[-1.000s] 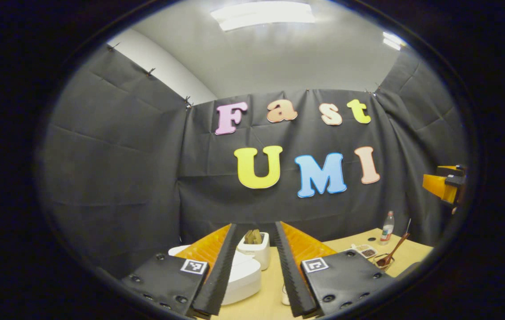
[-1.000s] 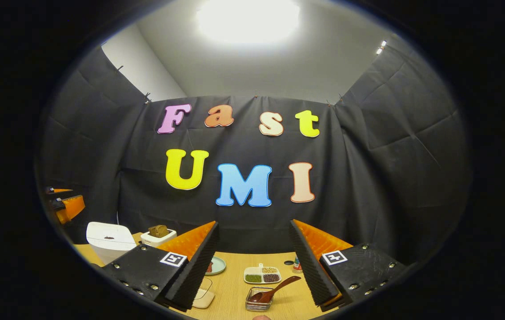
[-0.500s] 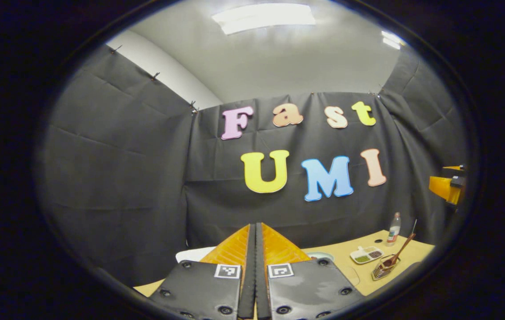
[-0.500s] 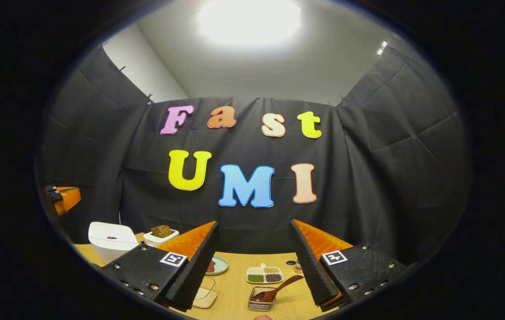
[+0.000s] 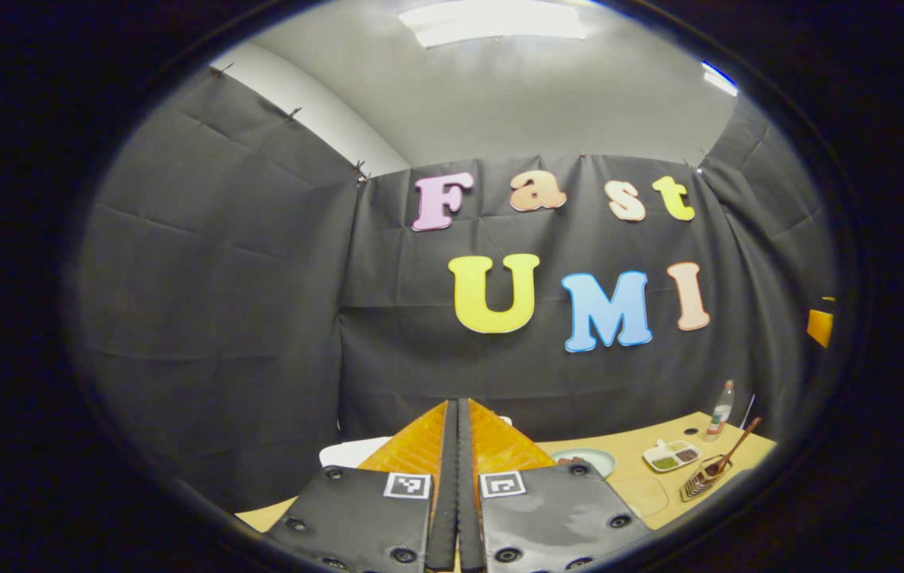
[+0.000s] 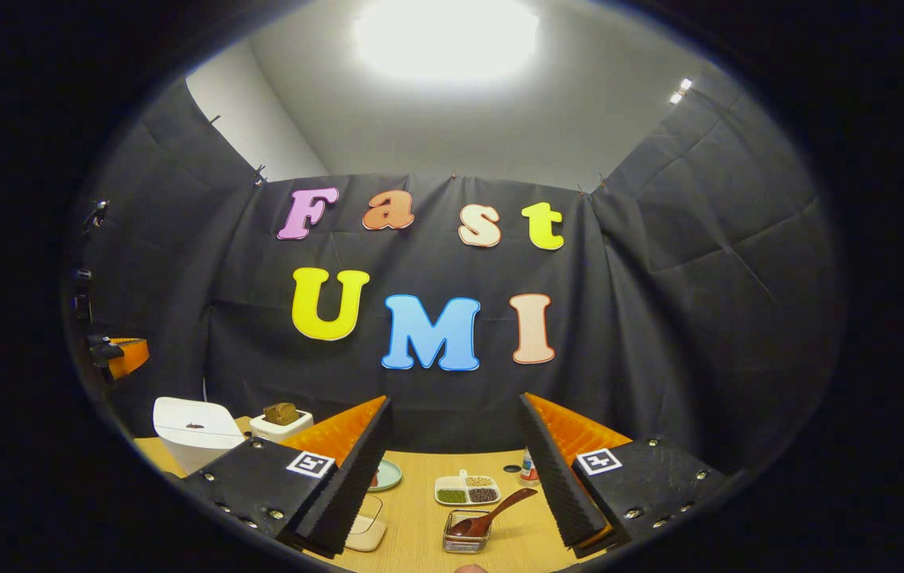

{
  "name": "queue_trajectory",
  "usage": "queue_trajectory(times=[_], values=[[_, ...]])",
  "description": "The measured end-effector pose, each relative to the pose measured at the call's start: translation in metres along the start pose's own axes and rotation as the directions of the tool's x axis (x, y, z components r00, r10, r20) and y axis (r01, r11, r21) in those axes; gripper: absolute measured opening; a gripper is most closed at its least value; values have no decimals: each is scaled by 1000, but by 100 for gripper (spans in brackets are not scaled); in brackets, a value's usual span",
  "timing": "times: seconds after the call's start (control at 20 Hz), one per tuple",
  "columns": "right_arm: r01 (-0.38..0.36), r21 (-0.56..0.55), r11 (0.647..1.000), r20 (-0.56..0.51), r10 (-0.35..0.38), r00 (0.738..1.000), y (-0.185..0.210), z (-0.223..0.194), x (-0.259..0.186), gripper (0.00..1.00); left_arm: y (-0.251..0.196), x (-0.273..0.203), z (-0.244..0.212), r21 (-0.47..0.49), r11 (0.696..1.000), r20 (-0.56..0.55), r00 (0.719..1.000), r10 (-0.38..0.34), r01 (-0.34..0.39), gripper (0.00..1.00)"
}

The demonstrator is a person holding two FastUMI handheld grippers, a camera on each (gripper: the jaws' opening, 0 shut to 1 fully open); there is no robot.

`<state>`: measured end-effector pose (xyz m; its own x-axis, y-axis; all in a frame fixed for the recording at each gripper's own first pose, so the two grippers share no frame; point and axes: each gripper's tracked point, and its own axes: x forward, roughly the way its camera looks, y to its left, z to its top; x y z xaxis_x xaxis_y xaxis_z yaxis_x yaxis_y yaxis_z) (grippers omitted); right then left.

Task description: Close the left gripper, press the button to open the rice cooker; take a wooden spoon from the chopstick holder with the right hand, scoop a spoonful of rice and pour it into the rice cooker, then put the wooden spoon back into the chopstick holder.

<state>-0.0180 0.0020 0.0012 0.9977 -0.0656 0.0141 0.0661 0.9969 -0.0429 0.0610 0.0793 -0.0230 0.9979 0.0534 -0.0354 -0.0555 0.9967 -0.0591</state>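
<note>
My left gripper point(image 5: 457, 407) is shut with nothing between its fingers, held high over the near left of the wooden table point(image 5: 635, 497). Behind its fingers a strip of the white rice cooker point(image 5: 344, 452) shows. In the right gripper view the rice cooker point(image 6: 185, 430) stands at the far left with its lid down. The wooden spoon point(image 6: 493, 513) leans in the metal chopstick holder point(image 6: 465, 535), just ahead of and below my open right gripper point(image 6: 454, 400). From the left gripper view the spoon point(image 5: 729, 458) and holder point(image 5: 699, 482) lie far right.
A white box holding something brown point(image 6: 281, 420) stands beside the cooker. A sectioned dish of grains point(image 6: 465, 491), a green plate point(image 6: 386, 475), a small bottle point(image 6: 527, 468) and a pale shallow container point(image 6: 364, 532) sit on the table point(image 6: 420, 517). The left gripper point(image 6: 122, 354) hangs at far left.
My left gripper went from open to shut within the last second and swung left, so the cooker slid behind its fingers. The right gripper stayed open and hardly moved.
</note>
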Motion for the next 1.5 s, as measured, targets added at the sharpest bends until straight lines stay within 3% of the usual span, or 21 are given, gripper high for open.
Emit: queue_trajectory(times=[0.3,0.75,1.15,1.5], values=[[36,-22,999,-11,-36,999,7,-2,-7,95,21,41,-36,-25,1000,-57,998,-19,18,9],[90,-76,993,-49,-94,994,5,-9,-22,95,38,99,-139,-52,998,-234,971,-50,38,9],[108,-114,988,-58,-116,992,1,-8,-27,95,42,123,-199,-67,998,-334,942,-30,8,9],[106,-114,988,-60,-113,992,-3,-7,-26,95,42,116,-228,-52,999,-387,922,-6,-16,9]])
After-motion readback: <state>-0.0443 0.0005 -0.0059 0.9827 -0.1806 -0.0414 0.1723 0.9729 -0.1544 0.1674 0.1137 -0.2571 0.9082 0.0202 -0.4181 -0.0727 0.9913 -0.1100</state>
